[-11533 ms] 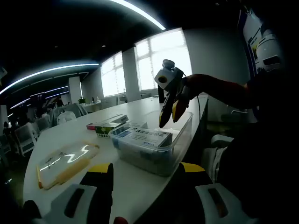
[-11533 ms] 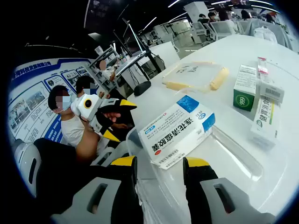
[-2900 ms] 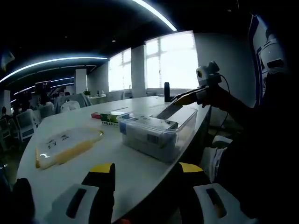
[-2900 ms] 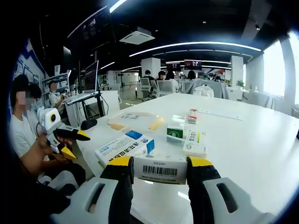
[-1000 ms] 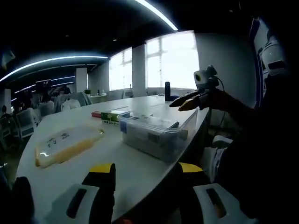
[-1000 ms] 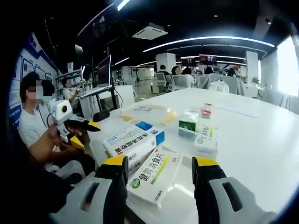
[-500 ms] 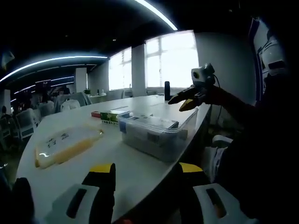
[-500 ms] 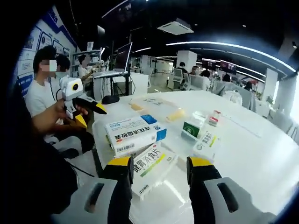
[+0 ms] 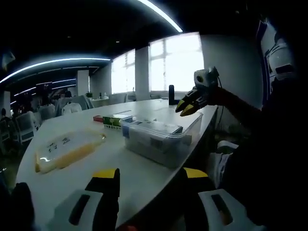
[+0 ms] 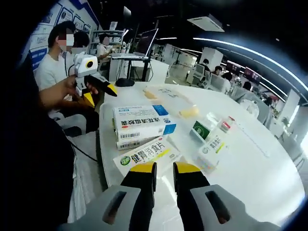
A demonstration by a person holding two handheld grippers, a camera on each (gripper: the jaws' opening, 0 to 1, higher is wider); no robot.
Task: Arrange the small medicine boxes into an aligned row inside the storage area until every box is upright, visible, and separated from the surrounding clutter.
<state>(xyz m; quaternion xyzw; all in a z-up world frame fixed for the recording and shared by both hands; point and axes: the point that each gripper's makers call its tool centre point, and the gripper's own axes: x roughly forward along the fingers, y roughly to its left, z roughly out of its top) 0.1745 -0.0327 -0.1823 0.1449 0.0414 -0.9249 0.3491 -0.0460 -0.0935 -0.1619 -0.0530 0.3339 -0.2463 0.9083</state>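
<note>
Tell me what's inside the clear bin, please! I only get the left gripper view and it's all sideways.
Observer: The right gripper view looks down into the clear bin. A blue-and-white box lies flat on top of another box.
Operator: Is any box standing up?
Observer: No. A green-and-yellow box lies flat too, right beside that stack.
Operator: Is the right gripper holding one?
Observer: No. The right gripper has its jaws nearly together with nothing between them, just in front of the green-and-yellow box.
</note>
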